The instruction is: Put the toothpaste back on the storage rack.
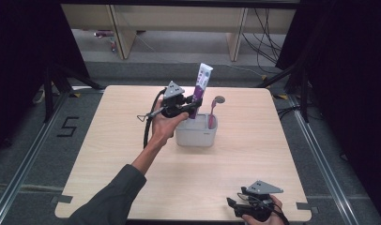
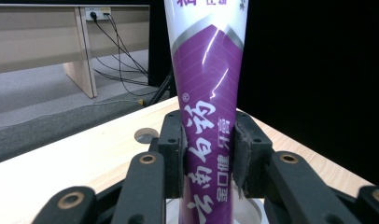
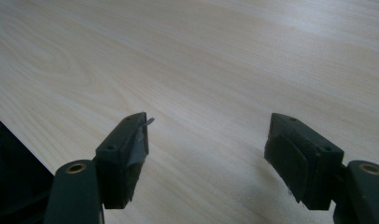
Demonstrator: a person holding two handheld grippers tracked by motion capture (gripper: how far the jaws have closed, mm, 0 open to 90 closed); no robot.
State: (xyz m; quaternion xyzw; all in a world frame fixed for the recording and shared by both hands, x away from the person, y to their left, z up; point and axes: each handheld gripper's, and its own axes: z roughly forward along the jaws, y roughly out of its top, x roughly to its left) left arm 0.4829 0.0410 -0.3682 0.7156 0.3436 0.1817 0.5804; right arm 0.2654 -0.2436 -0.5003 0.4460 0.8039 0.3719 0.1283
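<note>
Toothpaste tube [image 1: 201,88], purple and white, stands upright and slightly tilted over the grey holder [image 1: 196,133] near the middle of the counter [image 1: 132,154]. Its lower end sits at or just inside the holder's rim; whether it touches the bottom I cannot tell. 1 pink toothbrush [image 1: 212,114] already stands in the holder, just beside the tube.

Left gripper [image 1: 185,107]: fingers [image 2: 171,149] clenched on the tube's lower half, 1 pad on each side, as the left gripper view shows. The printed face of the tube [image 2: 208,93] bulges slightly above the pads.

Right gripper [image 1: 247,206]: rests near the counter's near right corner, well apart from the holder. Its fingers [image 3: 127,154] stand released, with bare wood between them in the right gripper view.

Handling judgement:
- Tube is probably light; the load on the grip is small.
- Wall is soft laminate, so it yields under pressure. A hard squeeze could dent it or push paste toward the cap.
- Surface is glossy, likely slippery, and a loose grip could let it slide downward.
- Best hold looks to be across the flat faces in the lower half, where the body is fuller; the crimped top end is thin and would twist.
- Holder seems light and could shift if the tube catches its rim.
</note>
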